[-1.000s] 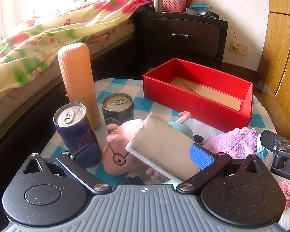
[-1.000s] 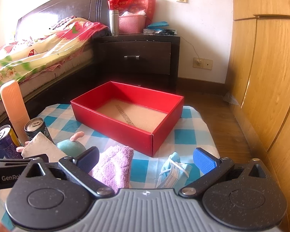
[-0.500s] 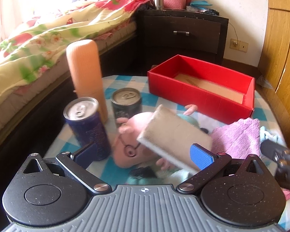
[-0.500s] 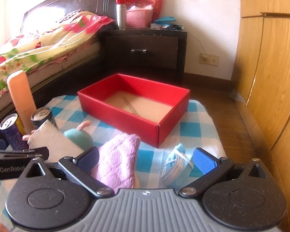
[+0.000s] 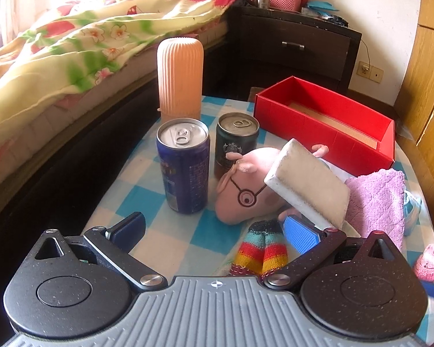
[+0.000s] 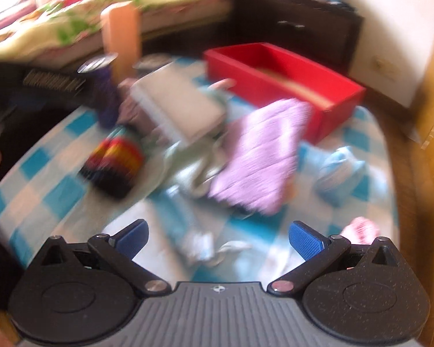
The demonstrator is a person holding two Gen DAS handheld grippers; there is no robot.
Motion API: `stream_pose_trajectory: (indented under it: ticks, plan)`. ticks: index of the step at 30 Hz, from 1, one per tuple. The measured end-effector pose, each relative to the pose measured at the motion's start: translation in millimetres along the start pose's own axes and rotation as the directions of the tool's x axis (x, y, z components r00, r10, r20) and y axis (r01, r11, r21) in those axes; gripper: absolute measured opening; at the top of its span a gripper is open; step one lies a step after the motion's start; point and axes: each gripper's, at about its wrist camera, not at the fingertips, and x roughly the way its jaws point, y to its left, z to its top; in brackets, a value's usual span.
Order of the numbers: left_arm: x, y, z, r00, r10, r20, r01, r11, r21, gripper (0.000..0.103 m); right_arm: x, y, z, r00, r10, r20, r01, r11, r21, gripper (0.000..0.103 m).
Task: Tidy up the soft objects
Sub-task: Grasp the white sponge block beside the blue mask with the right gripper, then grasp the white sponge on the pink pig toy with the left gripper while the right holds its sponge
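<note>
- Checked tablecloth (image 5: 147, 202) carried every item.
- Red box (image 5: 327, 127) sat at the far right; interior showed only a cardboard floor.
- Purple towel (image 5: 376, 202) lay just in front of the box.
- Pink plush pig (image 5: 243, 193) lay beside two upright cans; grey sponge (image 5: 306, 182) leaned on it.
- Striped sock (image 5: 260, 254) lay at the near edge.
- Left gripper (image 5: 214, 231): jaws wide, nothing held.
- Right gripper (image 6: 218, 237): jaws wide, nothing held; view blurred.
</note>
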Motion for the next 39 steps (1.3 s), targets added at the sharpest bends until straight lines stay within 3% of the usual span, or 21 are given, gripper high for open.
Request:
stream_pose_trajectory:
  ticks: [5,7,12,14,16,22,26,33,39]
  plan:
    - [0,5,-3,1.000,-0.015,-0.008,0.015,1.000,0.001,0.098,11,35,-13,0.999,0.012,-0.048,-0.019,0.989,-0.146,0.072]
    - [1,7,-4,1.000,-0.015,-0.012,0.015,1.000,0.002,0.098,16,46,-18,0.997,0.021,-0.077,-0.035,0.981,-0.188,0.061]
    - [6,13,-8,0.999,-0.025,-0.038,0.025,1.000,-0.009,0.098,24,62,-27,0.995,0.013,-0.098,-0.038,0.964,-0.263,0.058]
    - [8,14,-9,0.998,-0.031,-0.050,0.030,0.999,-0.011,0.098,25,63,-24,0.995,0.018,-0.098,-0.044,0.960,-0.277,0.049]
    - [10,13,-9,0.998,-0.034,-0.061,0.033,0.999,-0.009,0.098,26,60,-22,0.992,0.054,-0.118,-0.083,0.964,-0.253,0.035]
    - [10,6,-7,0.996,-0.067,-0.067,0.067,0.998,0.002,0.098,28,39,-20,0.967,0.169,-0.189,-0.193,0.974,-0.117,0.032]
    - [10,3,-6,0.993,-0.083,-0.078,0.084,0.997,0.000,0.098,15,26,-21,0.963,0.216,-0.162,-0.228,0.972,-0.054,0.032]
    - [6,-4,-3,0.987,-0.138,-0.079,0.140,0.990,0.012,0.098,-14,-6,-19,0.977,0.209,-0.037,-0.208,0.978,0.035,0.032]
    - [17,-11,-1,0.959,-0.249,-0.138,0.242,0.968,-0.068,0.098,-17,-30,-8,0.985,0.175,0.003,-0.174,0.976,0.129,0.032]
